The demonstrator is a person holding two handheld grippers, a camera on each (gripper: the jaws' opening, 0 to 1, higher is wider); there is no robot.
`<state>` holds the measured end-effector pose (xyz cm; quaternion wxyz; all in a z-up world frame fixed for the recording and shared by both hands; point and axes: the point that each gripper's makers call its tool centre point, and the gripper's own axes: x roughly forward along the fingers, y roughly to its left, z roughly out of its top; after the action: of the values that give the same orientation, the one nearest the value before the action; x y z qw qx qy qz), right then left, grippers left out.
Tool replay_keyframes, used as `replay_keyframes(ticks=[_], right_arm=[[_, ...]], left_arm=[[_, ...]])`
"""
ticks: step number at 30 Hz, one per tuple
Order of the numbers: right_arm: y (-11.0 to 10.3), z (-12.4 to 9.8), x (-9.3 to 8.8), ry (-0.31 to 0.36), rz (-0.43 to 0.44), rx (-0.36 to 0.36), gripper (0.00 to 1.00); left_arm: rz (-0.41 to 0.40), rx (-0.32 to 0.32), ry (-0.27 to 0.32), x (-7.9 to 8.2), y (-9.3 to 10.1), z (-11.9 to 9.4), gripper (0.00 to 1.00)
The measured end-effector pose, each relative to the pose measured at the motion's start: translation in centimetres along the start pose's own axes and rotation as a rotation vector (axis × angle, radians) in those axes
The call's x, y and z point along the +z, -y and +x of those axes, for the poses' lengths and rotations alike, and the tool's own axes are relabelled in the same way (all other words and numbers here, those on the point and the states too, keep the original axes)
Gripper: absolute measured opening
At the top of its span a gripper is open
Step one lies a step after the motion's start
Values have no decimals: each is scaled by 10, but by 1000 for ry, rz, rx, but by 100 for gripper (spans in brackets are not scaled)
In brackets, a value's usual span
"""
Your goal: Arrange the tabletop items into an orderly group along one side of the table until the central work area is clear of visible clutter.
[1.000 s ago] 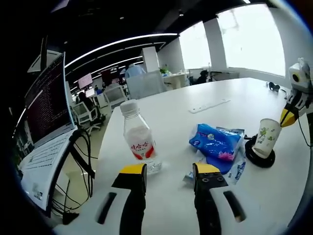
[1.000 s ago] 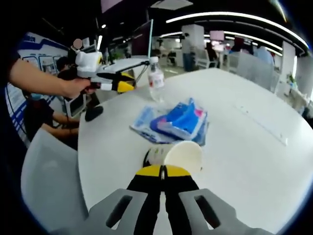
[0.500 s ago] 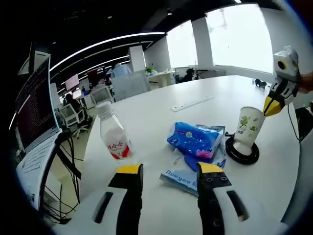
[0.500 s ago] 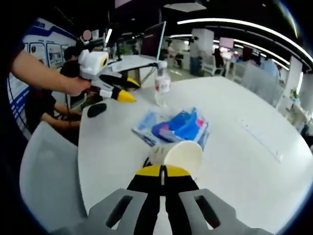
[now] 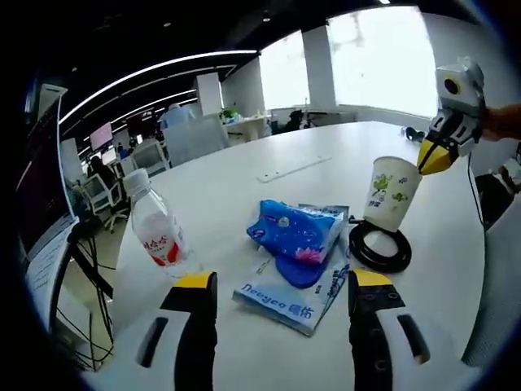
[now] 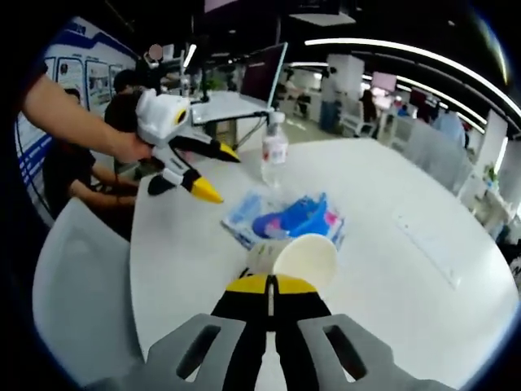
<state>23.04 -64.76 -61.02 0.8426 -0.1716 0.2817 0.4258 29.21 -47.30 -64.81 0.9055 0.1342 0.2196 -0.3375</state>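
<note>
White paper cup with green frog prints (image 5: 391,194) hangs pinched by its rim in the closed right gripper (image 6: 271,283), above a black ring coaster (image 5: 379,247); the left gripper (image 5: 283,281) gapes wide over blue tissue packs (image 5: 295,239) mid-table.

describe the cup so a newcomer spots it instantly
On the white round table, look right of the blue packets. The paper cup is white with green cartoon prints, its rim pinched by the right tool, lifted over a black ring coaster; nothing else is held.
</note>
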Motion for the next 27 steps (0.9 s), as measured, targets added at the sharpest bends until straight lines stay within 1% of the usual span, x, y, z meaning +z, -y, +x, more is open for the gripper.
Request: replay_keyframes(ticks=[5,7,16,19,25,27], right_arm=[[0,-1,10,10,-24,-3,0],[0,-2,13,12,-34,-4,0],[-4,-5,27,26,-77,-6,0],[-8,-4,32,35,-88,0,0],[-15,-2,37,32,-120,11,0],[-17,-1,38,33,-132,13,0]], left_arm=[[11,-26,-7,2,9,6,72],[8,-36,-5,5,12,8,73],[62,-79,-1,14,34,16,79],[73,-91,5,18,40,16,79],[90,-118,21,25,52,18,80],[80,-123,32,29,55,18,80]])
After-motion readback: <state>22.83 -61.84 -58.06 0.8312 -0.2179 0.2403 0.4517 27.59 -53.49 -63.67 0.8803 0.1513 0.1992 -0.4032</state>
